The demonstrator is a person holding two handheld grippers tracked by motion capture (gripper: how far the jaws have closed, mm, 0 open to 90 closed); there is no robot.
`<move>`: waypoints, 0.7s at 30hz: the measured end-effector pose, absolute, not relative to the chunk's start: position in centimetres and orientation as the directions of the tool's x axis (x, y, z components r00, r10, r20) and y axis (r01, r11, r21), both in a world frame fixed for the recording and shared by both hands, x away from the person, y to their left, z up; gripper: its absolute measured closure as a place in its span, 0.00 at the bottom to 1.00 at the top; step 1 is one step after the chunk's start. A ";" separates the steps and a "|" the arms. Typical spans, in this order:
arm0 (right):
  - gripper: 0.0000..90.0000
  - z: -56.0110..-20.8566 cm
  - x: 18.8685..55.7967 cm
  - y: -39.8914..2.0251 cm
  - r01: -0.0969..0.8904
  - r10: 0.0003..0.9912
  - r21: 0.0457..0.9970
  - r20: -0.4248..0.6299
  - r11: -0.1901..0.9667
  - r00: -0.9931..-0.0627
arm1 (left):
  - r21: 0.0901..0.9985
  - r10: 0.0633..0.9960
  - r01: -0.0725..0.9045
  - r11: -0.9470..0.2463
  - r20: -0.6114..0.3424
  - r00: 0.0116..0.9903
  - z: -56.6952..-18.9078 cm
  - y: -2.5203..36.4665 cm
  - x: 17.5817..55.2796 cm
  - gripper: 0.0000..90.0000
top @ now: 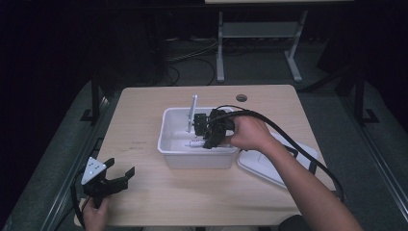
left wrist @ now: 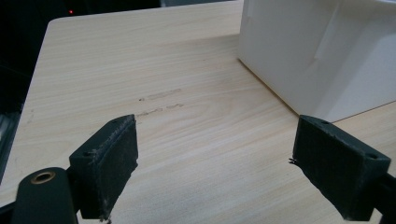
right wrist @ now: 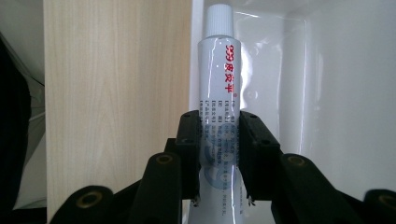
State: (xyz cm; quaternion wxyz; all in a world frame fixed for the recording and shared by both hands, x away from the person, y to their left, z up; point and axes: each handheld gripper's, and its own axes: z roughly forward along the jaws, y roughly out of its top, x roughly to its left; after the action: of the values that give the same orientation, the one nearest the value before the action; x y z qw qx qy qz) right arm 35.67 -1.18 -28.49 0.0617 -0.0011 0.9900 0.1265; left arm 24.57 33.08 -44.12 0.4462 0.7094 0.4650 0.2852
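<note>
- While the right gripper (right wrist: 219, 154) reaches down into the white bin (top: 168, 130), its fingers (right wrist: 189, 140) are clamped on both sides of a white tube (right wrist: 219, 93) with red lettering, whose ribbed cap points away beyond the fingertips.
- From the high view, the right gripper (top: 214, 131) sits inside the bin, a hand (top: 248, 134) behind it.
- Just beside that hand, a white lid (top: 269, 166) lies flat on the desk (top: 144, 106).
- Over at the desk's near-left corner, the left gripper (top: 120, 175) hovers with fingers (left wrist: 109, 161) spread wide, bare wood between them, the bin's wall (left wrist: 317, 56) beyond the fingertips.
</note>
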 end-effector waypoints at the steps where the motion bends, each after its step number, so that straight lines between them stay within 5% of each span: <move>1: 0.79 -28.6 35.9 -1.1 -0.018 0.013 0.248 -0.121 0.969 -0.993 | 0.898 0.914 0.406 -0.171 -0.009 0.405 -44.1 33.1 24.6 0.15; 21: 0.79 -30.8 38.2 -0.6 0.023 0.042 0.222 -0.081 0.975 -0.996 | 0.900 0.914 0.402 -0.169 -0.009 0.405 -44.1 33.1 24.5 0.15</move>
State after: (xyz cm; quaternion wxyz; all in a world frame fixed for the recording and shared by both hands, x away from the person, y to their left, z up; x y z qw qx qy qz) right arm 38.20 -0.64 -30.76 0.0426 0.0165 0.9927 0.1113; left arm 24.52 33.15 -44.08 0.4469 0.7090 0.4643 0.2864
